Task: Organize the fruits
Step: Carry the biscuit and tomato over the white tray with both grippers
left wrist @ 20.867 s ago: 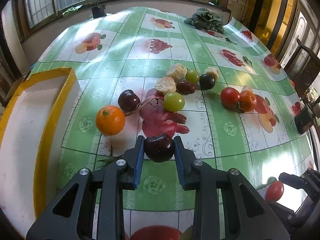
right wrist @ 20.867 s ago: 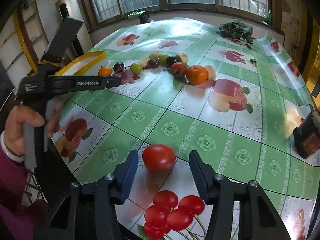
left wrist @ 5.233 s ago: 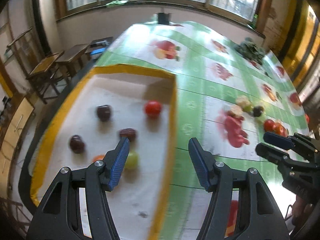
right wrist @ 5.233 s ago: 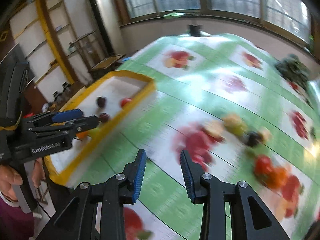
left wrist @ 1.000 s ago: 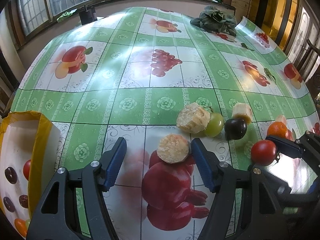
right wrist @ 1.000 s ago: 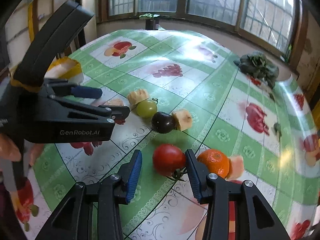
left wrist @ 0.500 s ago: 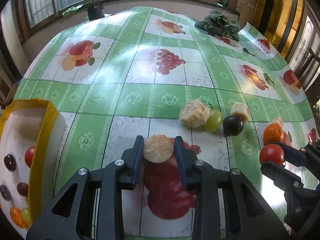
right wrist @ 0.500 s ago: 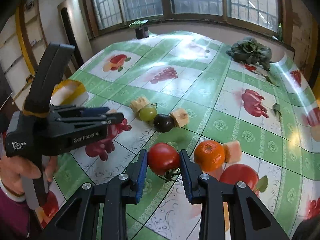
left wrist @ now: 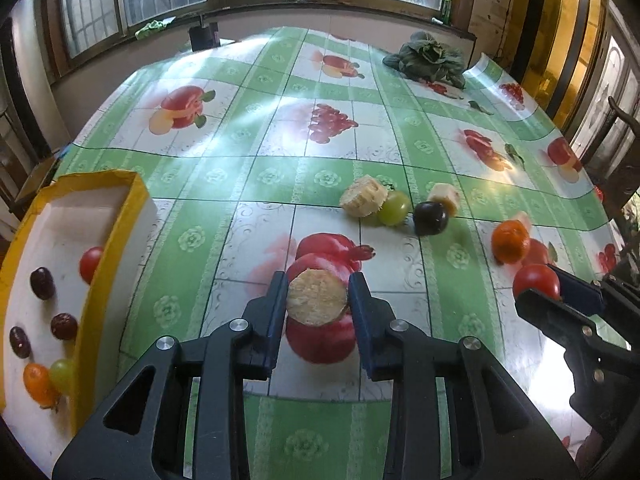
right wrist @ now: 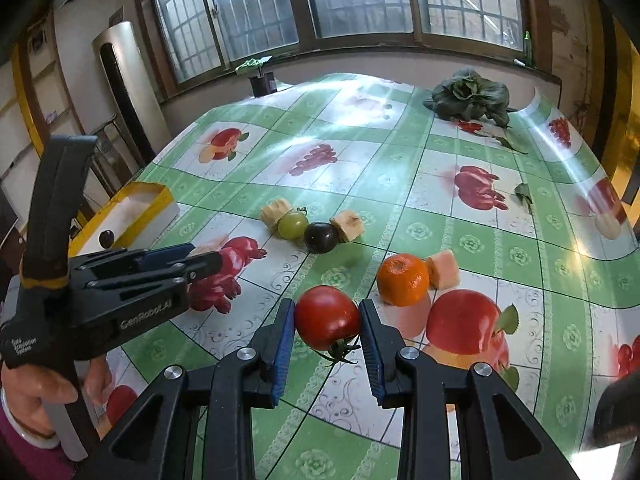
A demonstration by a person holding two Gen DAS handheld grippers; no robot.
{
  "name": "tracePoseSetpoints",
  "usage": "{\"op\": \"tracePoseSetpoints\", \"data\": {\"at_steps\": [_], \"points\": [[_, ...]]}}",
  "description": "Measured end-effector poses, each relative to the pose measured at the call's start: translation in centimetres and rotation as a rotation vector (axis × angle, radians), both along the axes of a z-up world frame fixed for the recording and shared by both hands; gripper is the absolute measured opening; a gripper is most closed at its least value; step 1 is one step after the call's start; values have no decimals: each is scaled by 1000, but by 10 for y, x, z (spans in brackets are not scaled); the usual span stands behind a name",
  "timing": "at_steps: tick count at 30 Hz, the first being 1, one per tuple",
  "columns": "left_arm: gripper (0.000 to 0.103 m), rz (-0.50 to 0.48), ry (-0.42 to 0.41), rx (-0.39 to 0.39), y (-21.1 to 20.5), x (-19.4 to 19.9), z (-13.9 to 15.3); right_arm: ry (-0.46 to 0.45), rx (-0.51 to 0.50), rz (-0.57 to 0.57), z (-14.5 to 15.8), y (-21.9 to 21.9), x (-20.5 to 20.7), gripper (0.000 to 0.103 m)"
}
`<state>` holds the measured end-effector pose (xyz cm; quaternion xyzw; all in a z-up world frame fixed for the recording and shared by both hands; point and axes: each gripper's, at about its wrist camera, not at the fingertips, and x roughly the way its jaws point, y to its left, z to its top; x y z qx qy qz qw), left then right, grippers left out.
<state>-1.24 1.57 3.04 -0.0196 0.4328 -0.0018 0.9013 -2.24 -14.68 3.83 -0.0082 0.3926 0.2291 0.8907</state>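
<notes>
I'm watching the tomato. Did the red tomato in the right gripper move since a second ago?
Yes. The red tomato has come up off the tablecloth, clamped in the right gripper, and now sits nearer the orange in the right wrist view.

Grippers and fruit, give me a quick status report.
Left gripper shut on tan fruit slice. Right gripper shut on tomato. Yellow tray at left, path unobstructed.

4 pale chunks, 2 tomatoes, 2 green grapes, 1 tray.
</notes>
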Motion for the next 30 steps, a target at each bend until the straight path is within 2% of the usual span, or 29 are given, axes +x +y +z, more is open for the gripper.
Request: {"op": "tracePoseSetpoints", "data": {"at_steps": [16,30], "points": [[30,35,-61,16,21,-39,24,-44,-20,51,24,32,-27,31],[30,54,-88,-32,48,-63,41,-60,-36,125,33,67,-44,31]]}}
